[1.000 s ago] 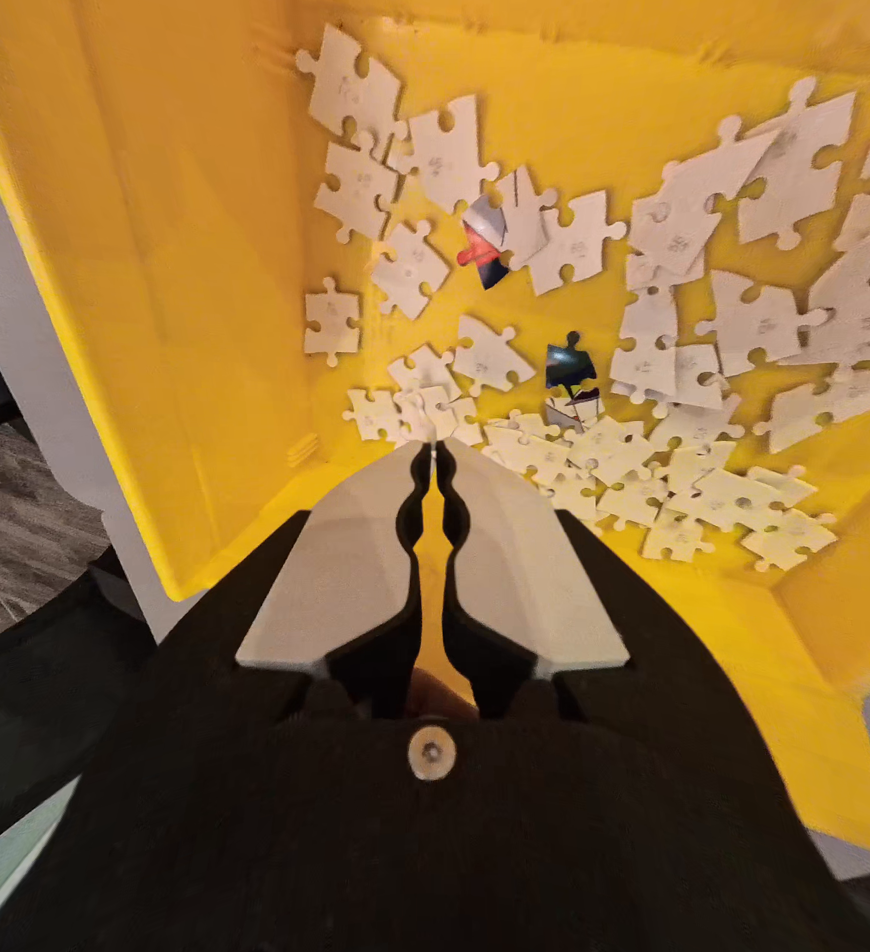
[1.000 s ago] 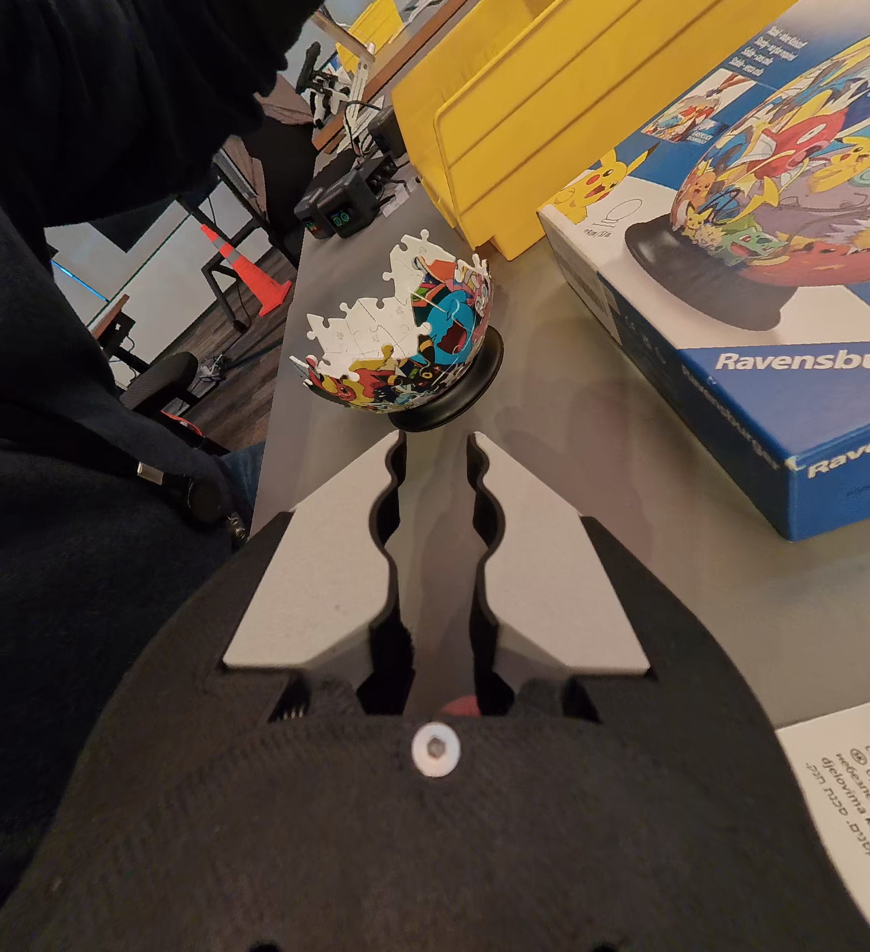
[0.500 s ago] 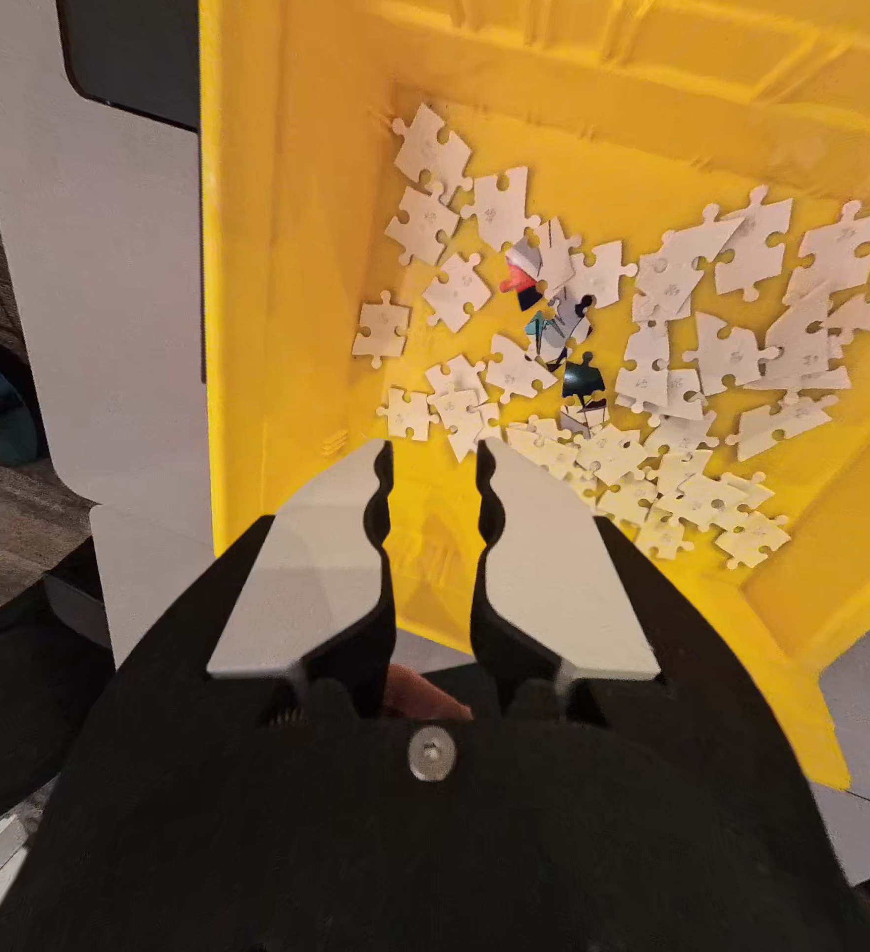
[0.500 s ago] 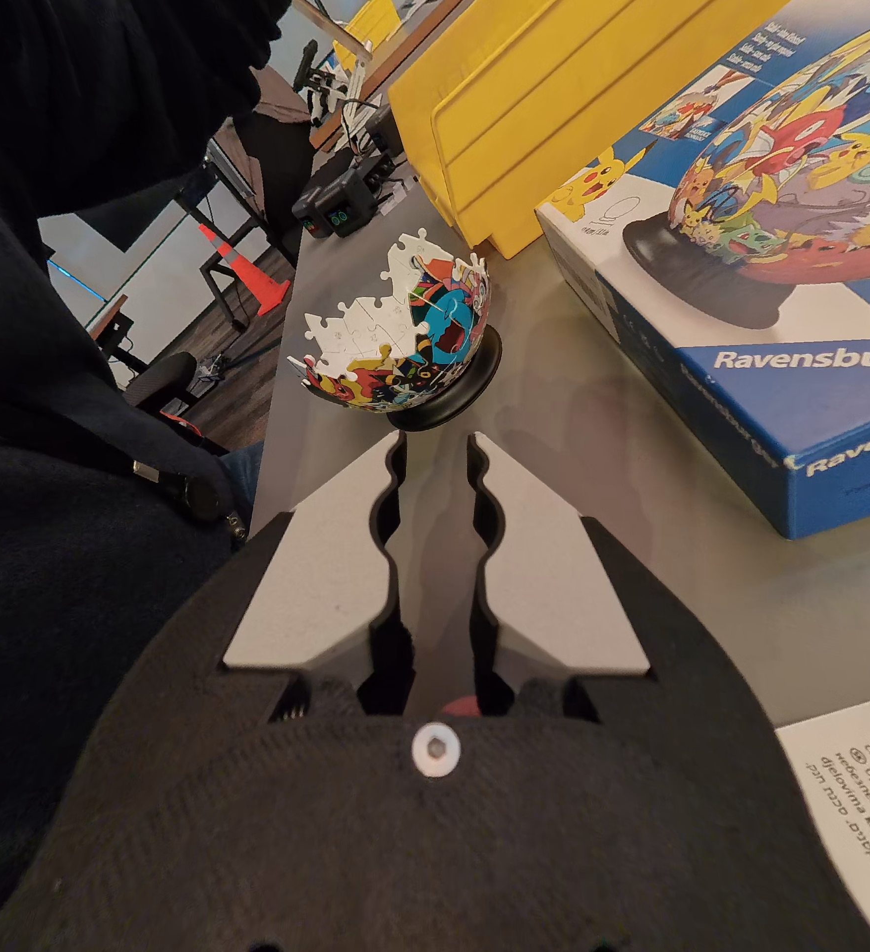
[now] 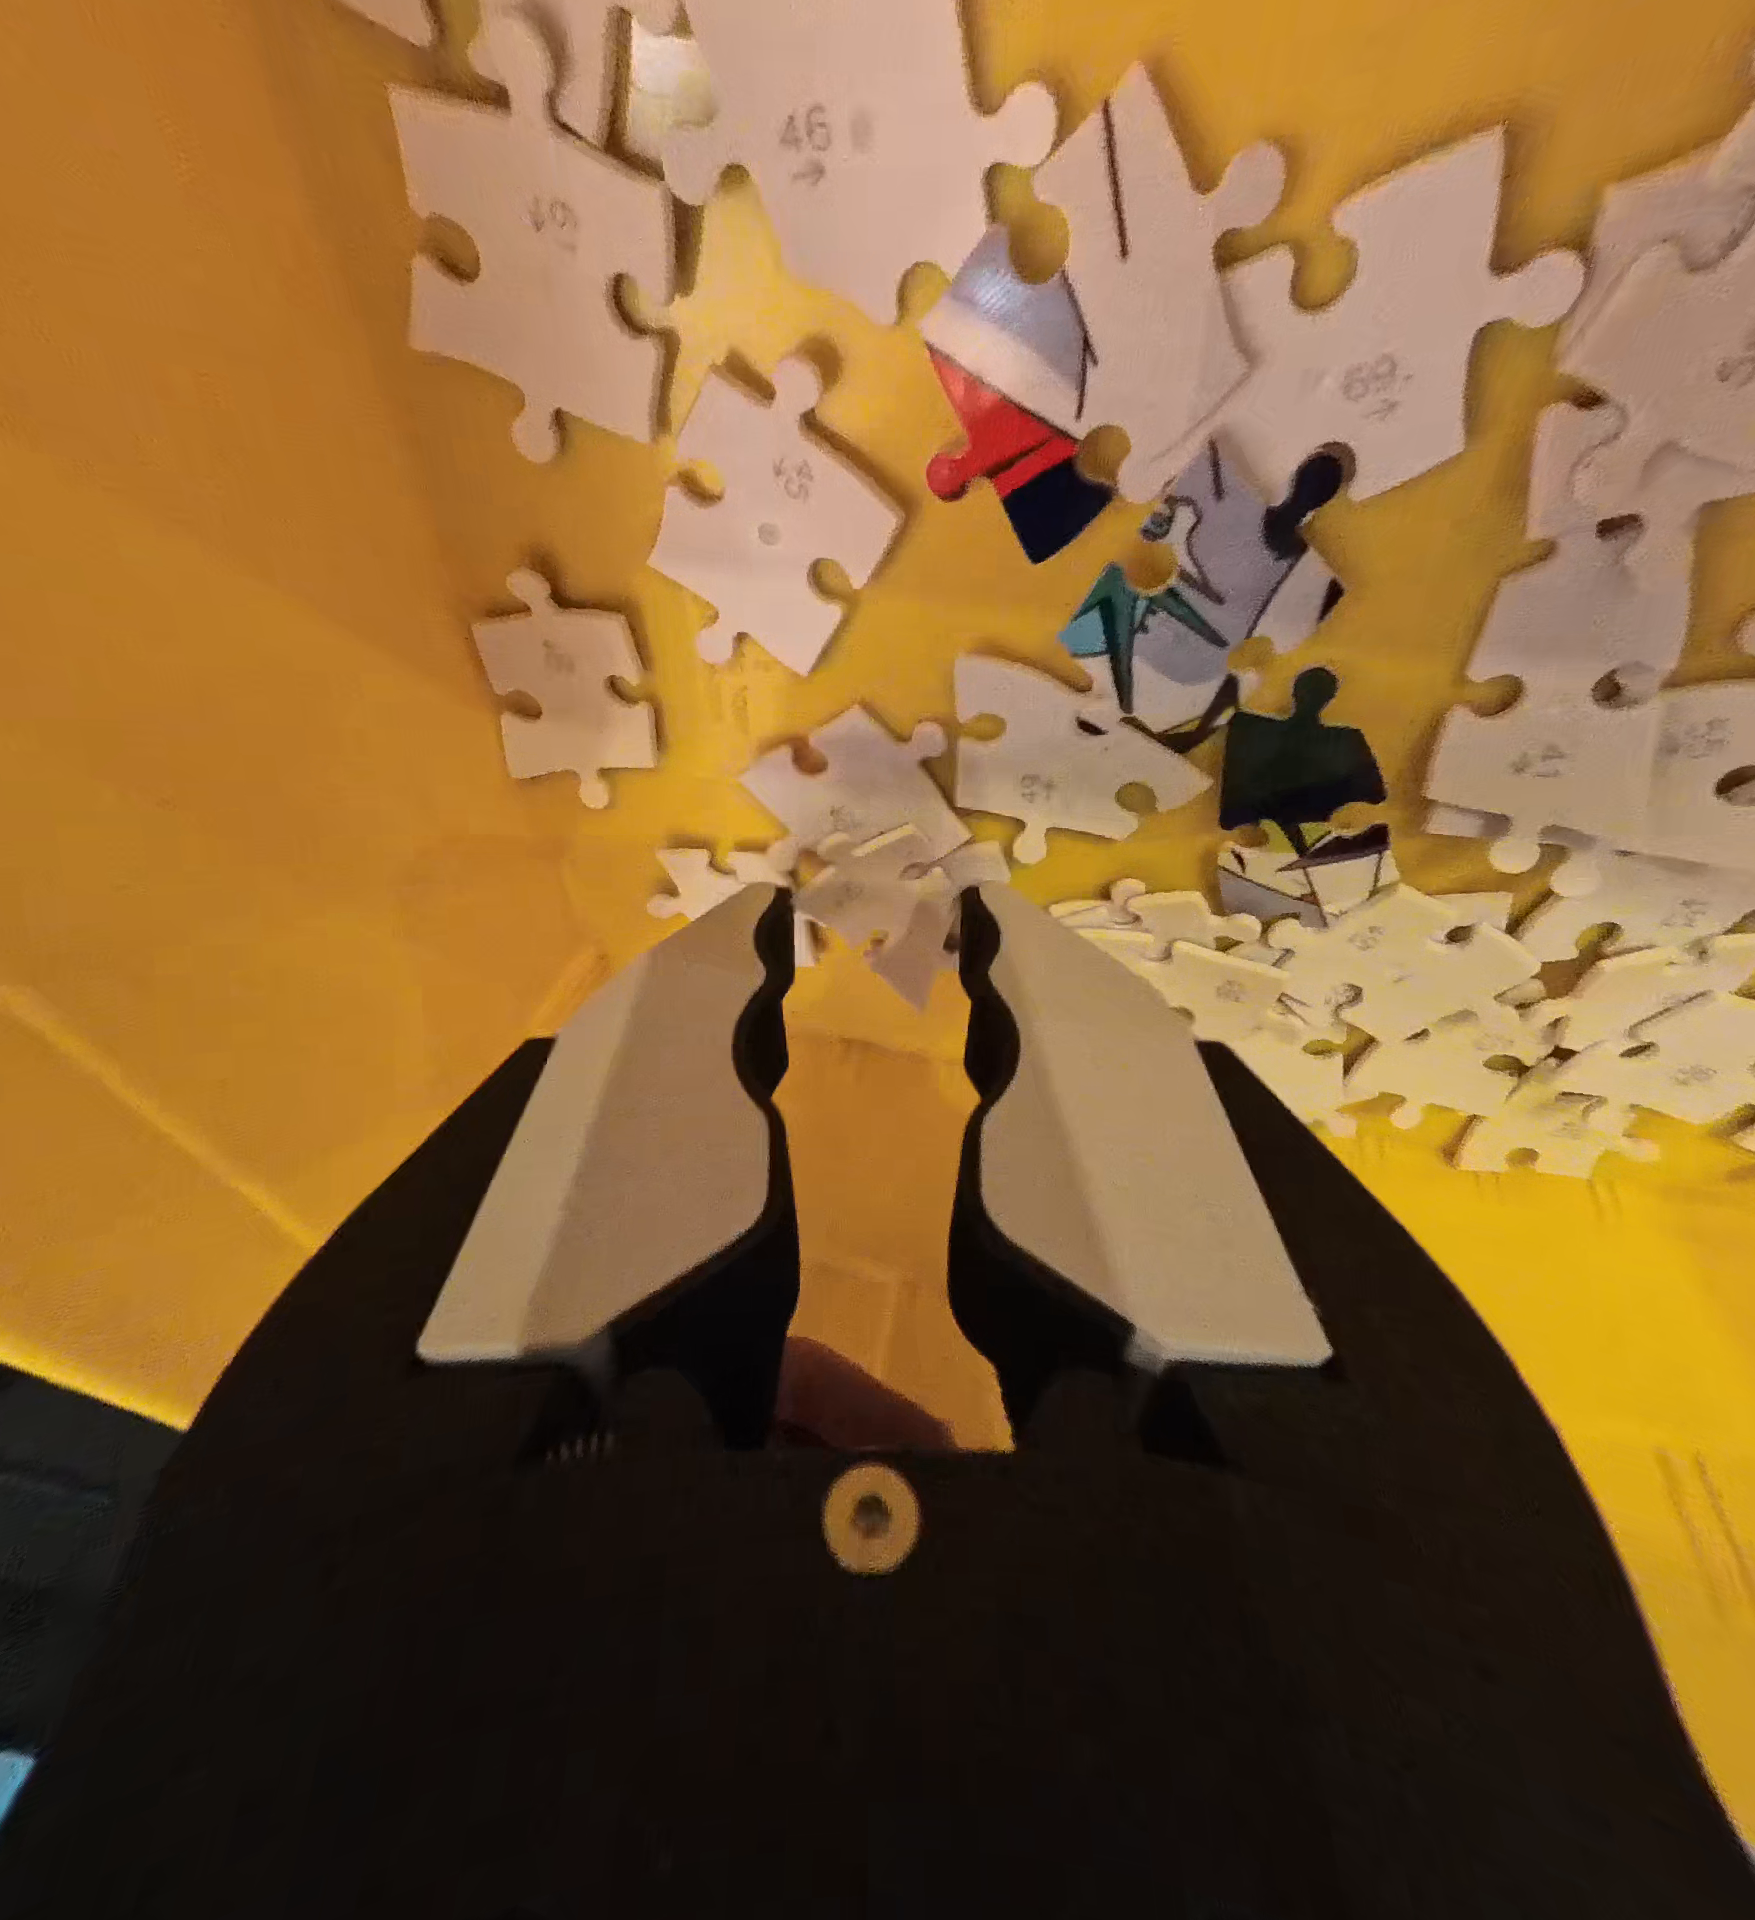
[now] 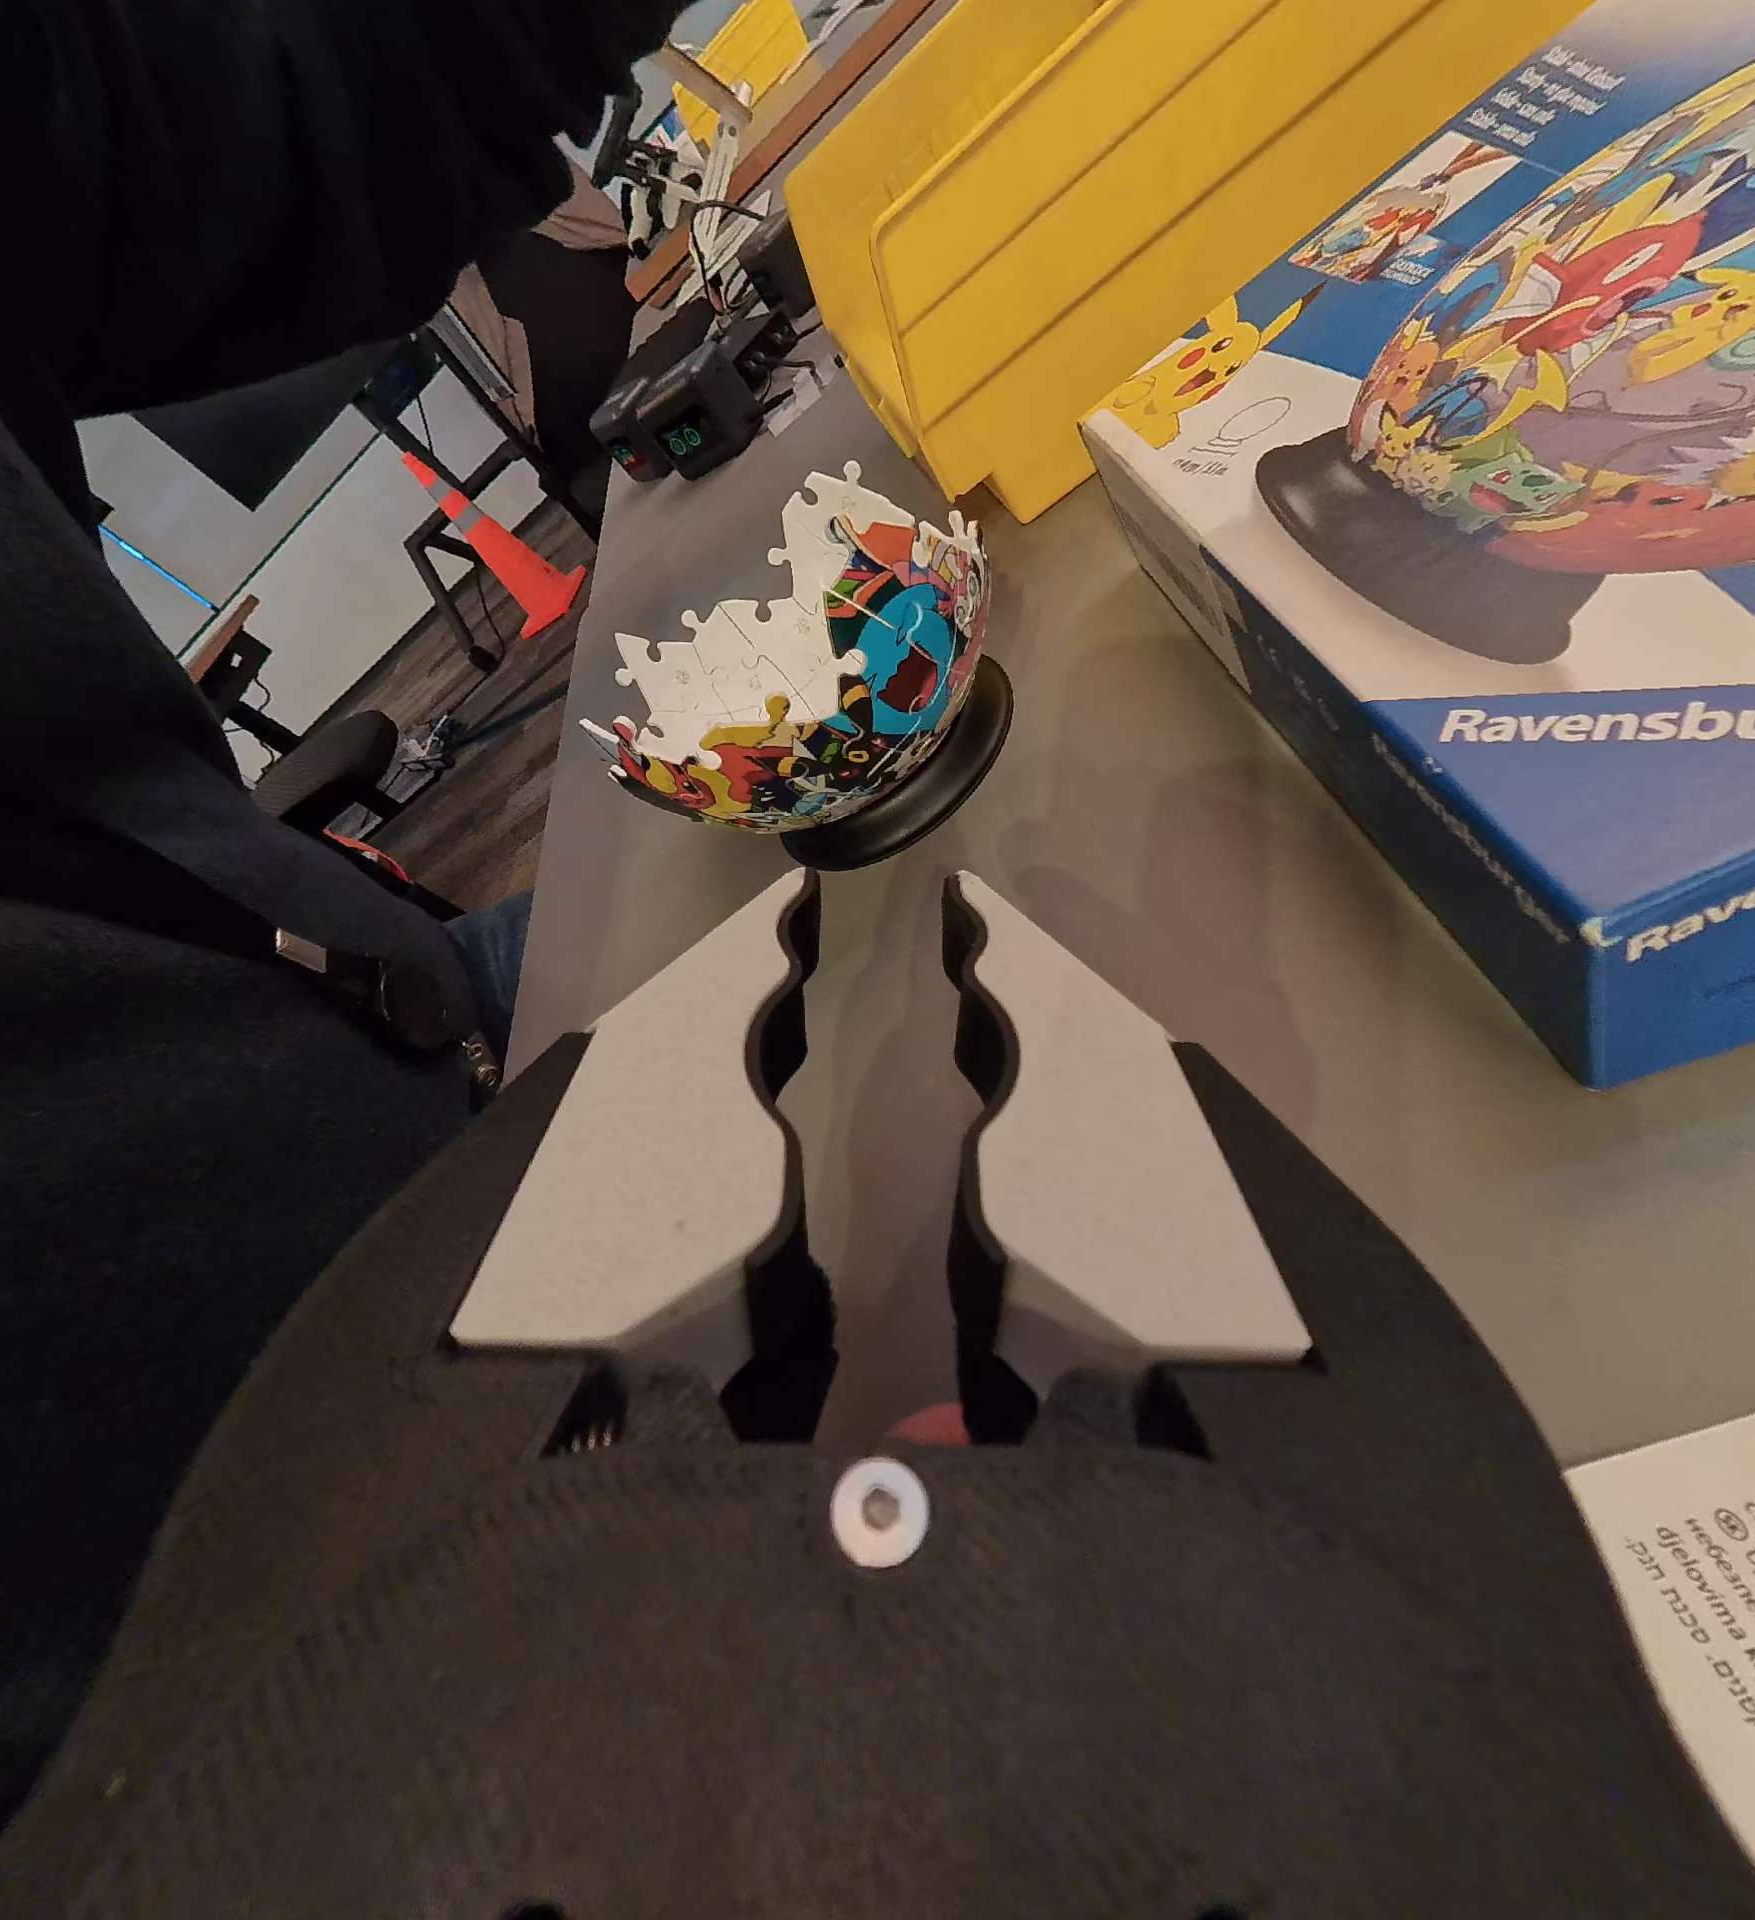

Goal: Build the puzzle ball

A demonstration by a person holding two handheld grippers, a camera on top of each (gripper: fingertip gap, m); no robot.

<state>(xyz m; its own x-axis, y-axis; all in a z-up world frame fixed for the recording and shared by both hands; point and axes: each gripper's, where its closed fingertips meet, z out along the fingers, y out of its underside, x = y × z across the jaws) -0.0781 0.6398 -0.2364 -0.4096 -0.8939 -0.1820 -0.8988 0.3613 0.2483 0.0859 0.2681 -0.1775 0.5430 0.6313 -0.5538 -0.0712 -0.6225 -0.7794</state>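
Left claw (image 5: 868,914) parted over white puzzle pieces (image 5: 1039,769), yellow bin (image 5: 177,727)

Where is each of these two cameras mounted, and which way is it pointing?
Left wrist view: sits on the left gripper, looking along its open fingers down into a yellow bin of loose puzzle pieces; a bit of the person's hand shows between the fingers.
Right wrist view: sits on the right gripper, open and empty, facing the half-built puzzle ball on its black stand on a grey table; the person's dark sleeve fills the left.
Shared: probably only the yellow bin, seen here from outside.
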